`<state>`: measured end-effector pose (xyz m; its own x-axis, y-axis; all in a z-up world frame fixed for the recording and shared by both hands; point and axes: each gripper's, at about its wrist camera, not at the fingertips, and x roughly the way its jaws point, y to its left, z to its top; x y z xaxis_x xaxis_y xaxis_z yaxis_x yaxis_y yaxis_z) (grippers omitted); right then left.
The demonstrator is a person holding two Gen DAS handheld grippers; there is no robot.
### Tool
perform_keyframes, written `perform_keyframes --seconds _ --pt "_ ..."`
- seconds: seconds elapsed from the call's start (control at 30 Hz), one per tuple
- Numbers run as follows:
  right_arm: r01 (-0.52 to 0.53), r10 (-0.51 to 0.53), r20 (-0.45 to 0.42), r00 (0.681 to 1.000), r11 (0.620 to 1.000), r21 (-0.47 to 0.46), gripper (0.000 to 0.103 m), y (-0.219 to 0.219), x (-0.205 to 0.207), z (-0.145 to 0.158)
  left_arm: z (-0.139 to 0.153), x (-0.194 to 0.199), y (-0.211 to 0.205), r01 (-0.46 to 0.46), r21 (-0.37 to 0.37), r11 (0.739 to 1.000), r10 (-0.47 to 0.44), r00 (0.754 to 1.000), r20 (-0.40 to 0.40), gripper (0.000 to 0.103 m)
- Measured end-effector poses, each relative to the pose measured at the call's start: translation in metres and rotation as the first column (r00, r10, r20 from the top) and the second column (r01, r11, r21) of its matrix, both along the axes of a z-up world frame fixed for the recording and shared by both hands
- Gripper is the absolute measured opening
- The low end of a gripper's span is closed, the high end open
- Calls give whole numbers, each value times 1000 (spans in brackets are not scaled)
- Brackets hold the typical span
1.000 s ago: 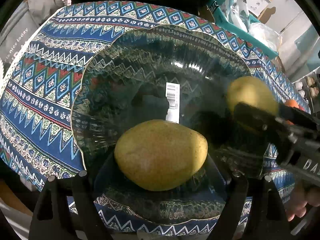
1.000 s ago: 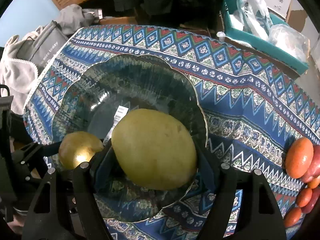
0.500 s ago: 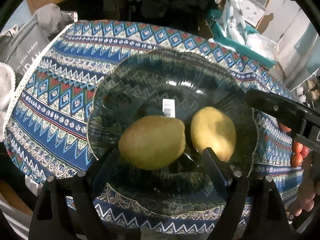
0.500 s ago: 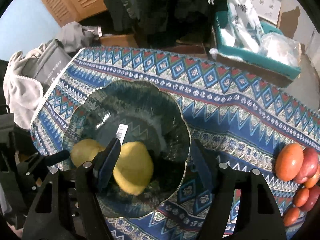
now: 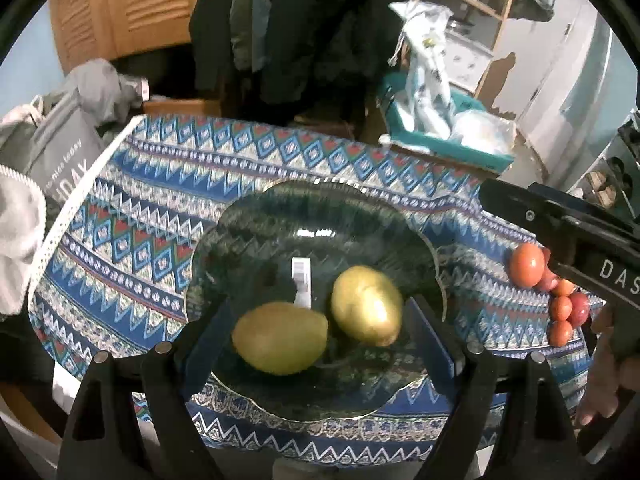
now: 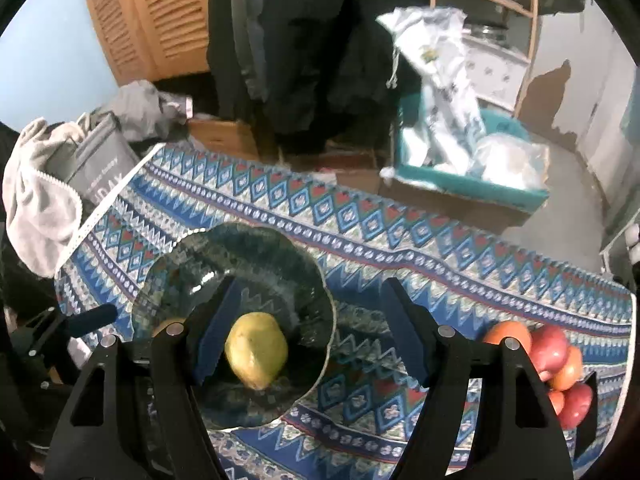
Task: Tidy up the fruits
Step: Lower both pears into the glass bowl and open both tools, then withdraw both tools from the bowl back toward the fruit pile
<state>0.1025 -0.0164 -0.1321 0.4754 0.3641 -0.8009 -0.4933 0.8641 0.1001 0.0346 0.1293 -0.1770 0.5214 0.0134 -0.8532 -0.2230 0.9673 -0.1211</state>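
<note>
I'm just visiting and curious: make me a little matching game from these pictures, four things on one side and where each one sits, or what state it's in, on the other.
Things:
1. two yellow-green mangoes
2. red and orange fruits
3. teal box
4. left tongs

Places or states:
A. beyond the far edge of the patterned tablecloth, stuffed with plastic bags
B. open and empty
C. lying side by side in the glass bowl
D. clustered on the cloth, outside the bowl

Pairs: 1-C, 2-D, 3-A, 4-B
</note>
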Motion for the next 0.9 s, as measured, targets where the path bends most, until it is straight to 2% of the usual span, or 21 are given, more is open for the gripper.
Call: perform_keyframes --seconds 0.43,0.9 --pt "54 -60 118 991 997 55 73 -38 -18 55 46 -7 -17 22 -1 1000 -22 994 111 88" --pt "127 -138 218 966 990 61 73 -90 -35 89 84 -9 -42 63 14 998 -64 976 208 88"
